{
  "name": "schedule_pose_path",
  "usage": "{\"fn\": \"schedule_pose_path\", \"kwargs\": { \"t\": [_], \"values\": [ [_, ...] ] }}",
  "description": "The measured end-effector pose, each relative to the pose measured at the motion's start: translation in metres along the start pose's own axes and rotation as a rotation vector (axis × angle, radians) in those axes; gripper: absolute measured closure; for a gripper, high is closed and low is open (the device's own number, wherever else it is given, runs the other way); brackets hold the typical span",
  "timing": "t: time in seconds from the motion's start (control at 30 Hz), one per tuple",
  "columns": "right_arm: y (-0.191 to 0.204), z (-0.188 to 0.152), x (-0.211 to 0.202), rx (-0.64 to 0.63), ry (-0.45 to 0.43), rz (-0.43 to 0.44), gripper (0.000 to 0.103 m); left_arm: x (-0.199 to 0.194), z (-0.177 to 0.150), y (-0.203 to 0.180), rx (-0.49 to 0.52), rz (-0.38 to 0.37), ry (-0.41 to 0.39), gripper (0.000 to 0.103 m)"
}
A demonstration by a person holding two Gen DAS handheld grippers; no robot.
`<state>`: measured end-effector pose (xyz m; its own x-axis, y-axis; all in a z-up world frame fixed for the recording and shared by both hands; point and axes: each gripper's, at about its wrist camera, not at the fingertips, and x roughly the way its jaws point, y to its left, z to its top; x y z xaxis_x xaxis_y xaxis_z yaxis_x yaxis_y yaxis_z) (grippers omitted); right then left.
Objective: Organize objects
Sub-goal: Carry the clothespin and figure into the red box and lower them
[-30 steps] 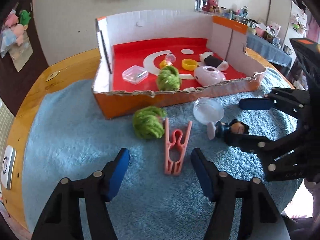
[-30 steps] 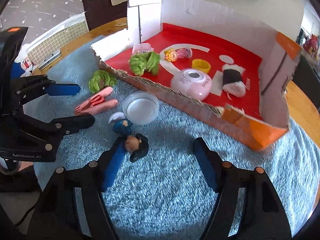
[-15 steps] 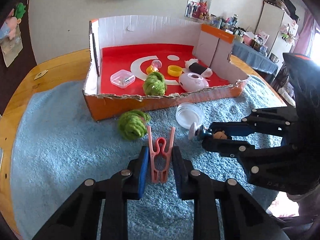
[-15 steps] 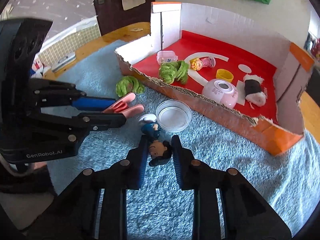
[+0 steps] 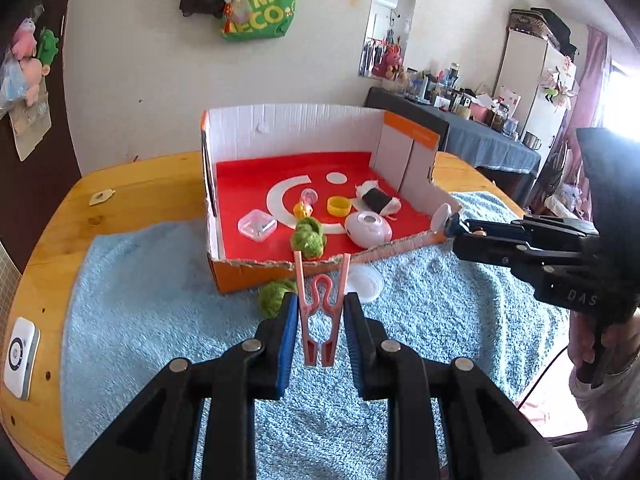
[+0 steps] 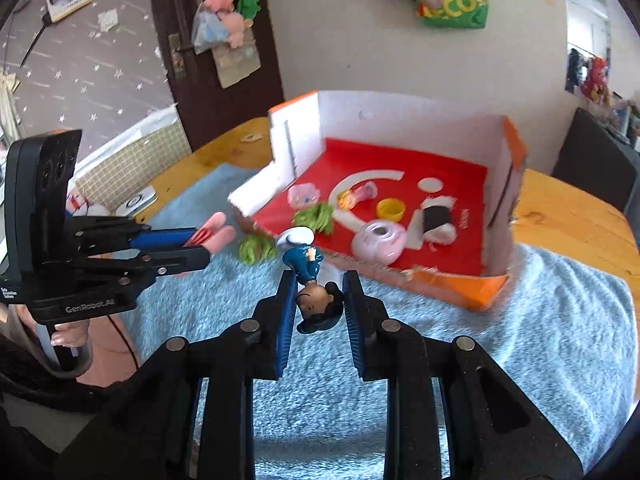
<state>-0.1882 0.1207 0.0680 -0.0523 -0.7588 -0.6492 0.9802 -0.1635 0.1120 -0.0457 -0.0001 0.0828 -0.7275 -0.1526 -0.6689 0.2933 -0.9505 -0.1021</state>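
My left gripper [image 5: 320, 312] is shut on a pink clothes peg [image 5: 321, 316] and holds it above the blue towel [image 5: 160, 288], in front of the open cardboard box [image 5: 288, 136] with a red floor. My right gripper [image 6: 316, 292] is shut on a small sailor figurine [image 6: 310, 280] in blue with a white cap, lifted above the towel. It also shows in the left wrist view [image 5: 446, 224] at the box's right corner. A green yarn ball [image 5: 274, 296] and a clear round lid [image 5: 366, 284] lie on the towel by the box front.
Inside the box lie a second green ball [image 5: 308, 240], a clear small case [image 5: 257, 225], a yellow cap [image 5: 338, 205], a pink round pod [image 5: 368, 232], a black-and-white plush [image 5: 376, 199] and a small toy [image 5: 306, 204]. A white device [image 5: 18, 356] lies at the wooden table's left edge.
Both grippers closed on their objects and lifted them off the towel: the left with the peg, the right with the figurine. Both have risen and moved toward the box.
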Motion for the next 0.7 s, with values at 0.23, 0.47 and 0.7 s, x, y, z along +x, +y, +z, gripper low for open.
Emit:
{"fn": "schedule_pose_path", "kwargs": {
  "t": [0.23, 0.47, 0.7],
  "values": [
    [-0.012, -0.002, -0.002, 0.04, 0.002, -0.018, 0.081, 0.001, 0.006, 0.001, 0.004, -0.002, -0.001, 0.079],
    [-0.014, 0.003, -0.004, 0.047, -0.013, -0.011, 0.081, 0.001, 0.012, 0.0, 0.005, 0.0, -0.015, 0.079],
    [-0.022, 0.041, 0.011, 0.01, -0.031, -0.05, 0.081, 0.011, 0.045, 0.002, 0.029, 0.045, -0.051, 0.079]
  ]
}}
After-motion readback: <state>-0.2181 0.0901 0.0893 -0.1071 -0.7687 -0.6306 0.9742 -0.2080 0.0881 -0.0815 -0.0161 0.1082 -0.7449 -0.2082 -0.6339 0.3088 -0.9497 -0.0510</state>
